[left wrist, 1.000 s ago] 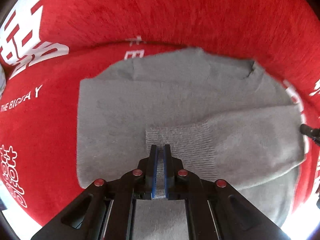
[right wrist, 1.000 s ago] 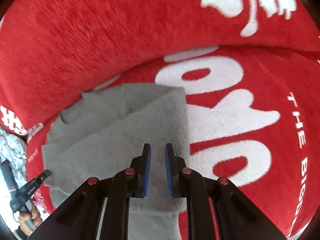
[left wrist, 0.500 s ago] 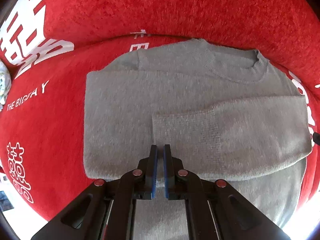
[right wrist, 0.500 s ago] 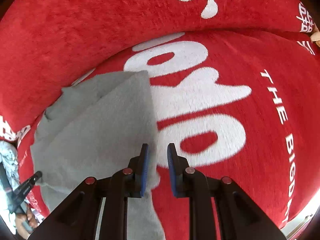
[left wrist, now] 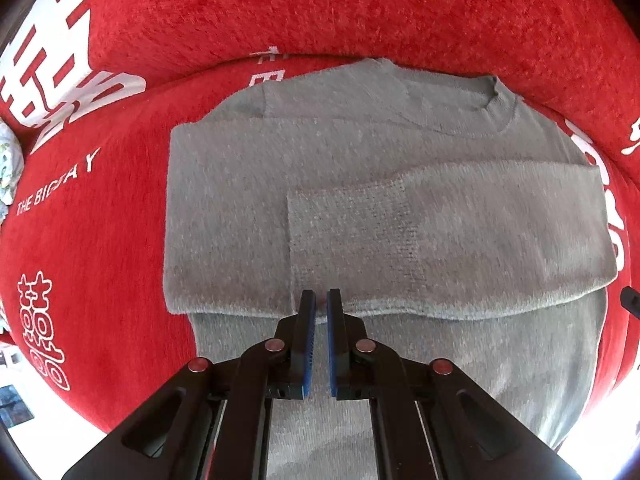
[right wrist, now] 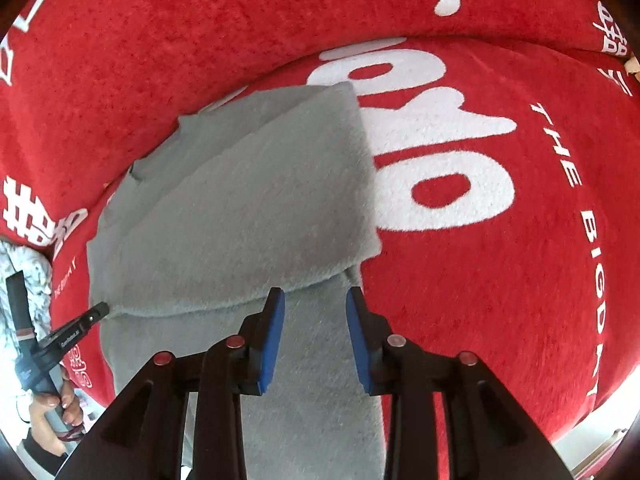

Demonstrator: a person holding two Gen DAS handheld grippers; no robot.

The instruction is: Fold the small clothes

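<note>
Since a moment ago both claws have lifted off the grey sweater (left wrist: 360, 184), which lies on the red sofa (left wrist: 360, 12). Left claw (left wrist: 321, 304) is nearly shut and empty; right claw (right wrist: 315, 300) is opening, empty. Soft, light knit: pinch the hem.

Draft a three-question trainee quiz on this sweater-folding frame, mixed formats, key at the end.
1. True or false: a sleeve of the grey knit sweater lies folded across its body.
2. What is between the fingers of the left gripper? A) sweater fabric B) nothing C) a sock
3. Fill in: the sweater rests on a ____ plush cover with white lettering.

Note: the right gripper is above the sweater, jaws opening, gripping nothing.

Key: 1 true; 2 B; 3 red
</note>
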